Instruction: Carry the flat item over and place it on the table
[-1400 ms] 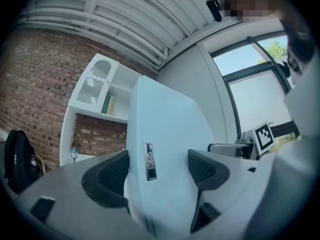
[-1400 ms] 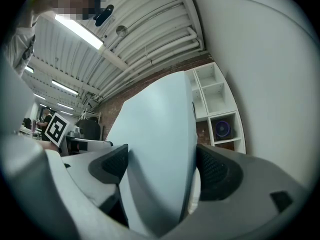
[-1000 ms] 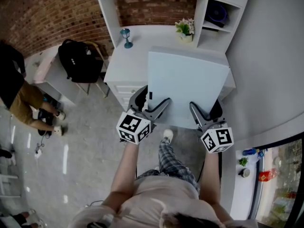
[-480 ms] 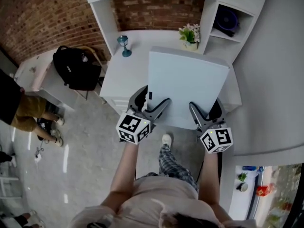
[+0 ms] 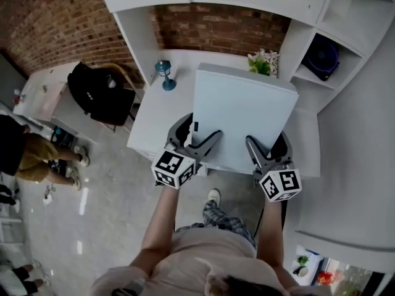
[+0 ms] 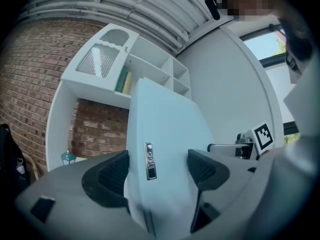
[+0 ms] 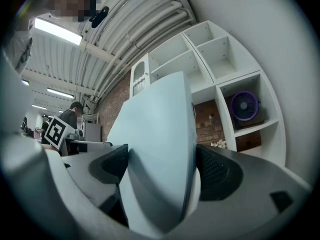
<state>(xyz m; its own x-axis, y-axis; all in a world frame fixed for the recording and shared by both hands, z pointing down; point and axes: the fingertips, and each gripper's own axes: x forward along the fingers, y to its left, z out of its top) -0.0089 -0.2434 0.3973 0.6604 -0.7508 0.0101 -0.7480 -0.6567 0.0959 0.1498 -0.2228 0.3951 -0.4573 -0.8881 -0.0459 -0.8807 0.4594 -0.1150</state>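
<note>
A pale blue flat case (image 5: pixel 241 116) with a small metal badge (image 6: pixel 148 160) hangs in the air above the white desk (image 5: pixel 154 110). My left gripper (image 5: pixel 196 135) is shut on its near left edge, and my right gripper (image 5: pixel 271 145) is shut on its near right edge. In the left gripper view the case (image 6: pixel 160 149) fills the gap between both dark pads. The right gripper view shows the same case (image 7: pixel 160 154) wedged between the pads. The case hides most of the desk's right half.
A teal candle holder (image 5: pixel 164 75) and a small potted plant (image 5: pixel 264 62) stand on the desk. White shelves with a purple fan (image 5: pixel 325 55) rise behind it against a brick wall. A black backpack (image 5: pixel 99 91) sits on a chair at left. A person (image 5: pixel 37 159) stands far left.
The view has moved closer to the desk and shelves, and the case now reaches further over the desk. Both grippers keep the same hold on it.
</note>
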